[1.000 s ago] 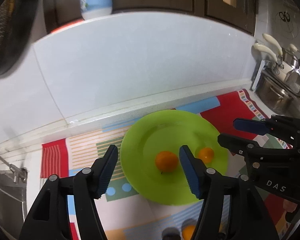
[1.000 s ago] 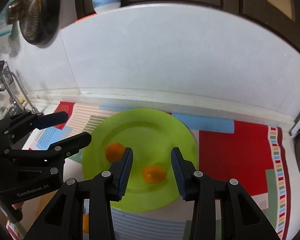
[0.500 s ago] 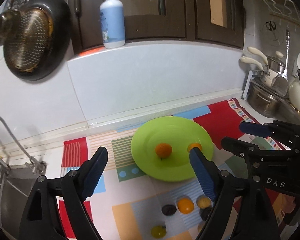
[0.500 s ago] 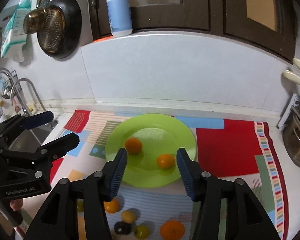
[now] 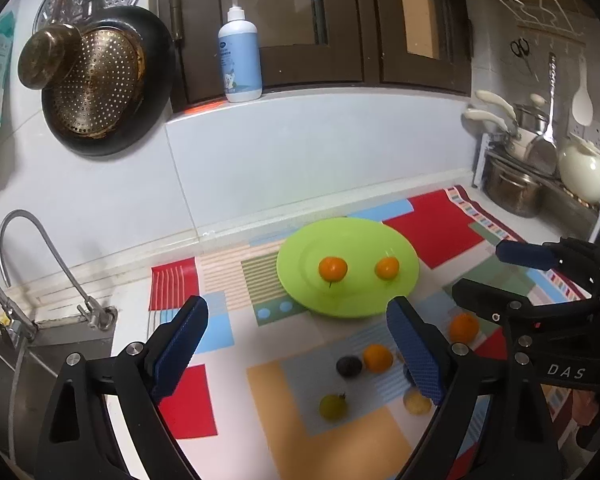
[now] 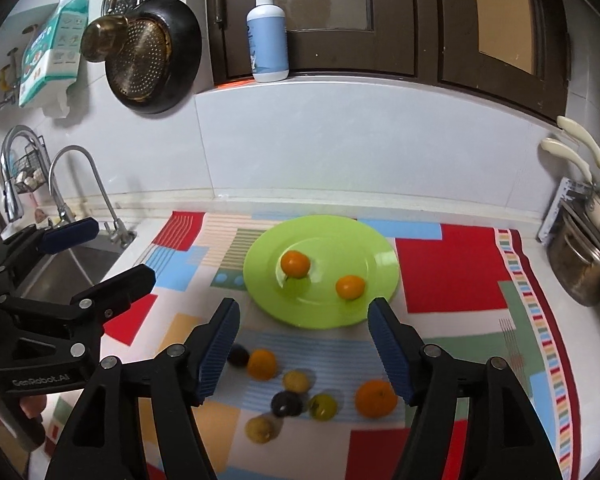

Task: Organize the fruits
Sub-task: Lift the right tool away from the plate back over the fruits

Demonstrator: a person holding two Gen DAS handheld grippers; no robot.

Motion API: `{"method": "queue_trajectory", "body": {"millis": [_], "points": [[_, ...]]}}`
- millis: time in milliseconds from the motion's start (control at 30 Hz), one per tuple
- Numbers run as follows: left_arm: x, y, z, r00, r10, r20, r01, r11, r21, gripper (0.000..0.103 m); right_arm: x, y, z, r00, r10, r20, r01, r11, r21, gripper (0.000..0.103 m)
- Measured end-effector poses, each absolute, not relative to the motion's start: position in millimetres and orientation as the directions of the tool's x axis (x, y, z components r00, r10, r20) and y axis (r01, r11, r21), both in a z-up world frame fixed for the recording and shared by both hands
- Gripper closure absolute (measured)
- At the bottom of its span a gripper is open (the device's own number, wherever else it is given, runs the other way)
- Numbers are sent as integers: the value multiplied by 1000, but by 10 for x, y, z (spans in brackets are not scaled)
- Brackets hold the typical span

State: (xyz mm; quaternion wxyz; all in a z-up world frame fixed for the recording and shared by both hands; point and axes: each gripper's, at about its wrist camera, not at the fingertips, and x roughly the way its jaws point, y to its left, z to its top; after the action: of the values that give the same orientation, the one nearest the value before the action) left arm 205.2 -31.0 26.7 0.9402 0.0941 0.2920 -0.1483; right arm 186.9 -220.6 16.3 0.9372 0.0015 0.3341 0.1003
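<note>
Both tongs, left tongs (image 5: pixel 296 344) and right tongs (image 6: pixel 304 344), just spread apart and empty, two oranges (image 6: pixel 295 264) on green plate (image 6: pixel 268 292) ahead, loose fruit (image 6: pixel 262 364) below on mat: clustered pieces could roll if nudged.

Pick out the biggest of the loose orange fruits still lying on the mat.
It is the orange at the right end of the cluster, nearest the red-bordered edge of the mat; the other loose orange fruit beside the dark fruit is smaller.
</note>
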Motion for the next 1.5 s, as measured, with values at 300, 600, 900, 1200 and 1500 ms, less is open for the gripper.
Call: {"method": "queue_trajectory", "body": {"millis": [300, 600, 900, 1200, 1500], "points": [[1842, -113, 162, 767, -246, -593, 393, 910, 132, 11, 1536, -2045, 66, 778, 119, -617, -110, 993, 52, 29], [1739, -6, 11, 744, -282, -606, 459, 874, 158, 11, 1295, -1871, -54, 785, 74, -616, -75, 997, 24, 29], [1712, 0, -140, 718, -328, -614, 513, 845, 149, 11, 1195, -1828, -172, 780, 20, -625, -39, 999, -16, 29], [1821, -85, -402, 669, -372, -643, 591, 792, 156, 12, 1273, -1818, -378, 749, 30, -662, -43, 999, -4, 29], [1937, -205, -663, 608, -402, -684, 666, 727, 165, 22, 1377, -1791, -622, 697, 64, -714, -80, 997, 12, 30]]}}
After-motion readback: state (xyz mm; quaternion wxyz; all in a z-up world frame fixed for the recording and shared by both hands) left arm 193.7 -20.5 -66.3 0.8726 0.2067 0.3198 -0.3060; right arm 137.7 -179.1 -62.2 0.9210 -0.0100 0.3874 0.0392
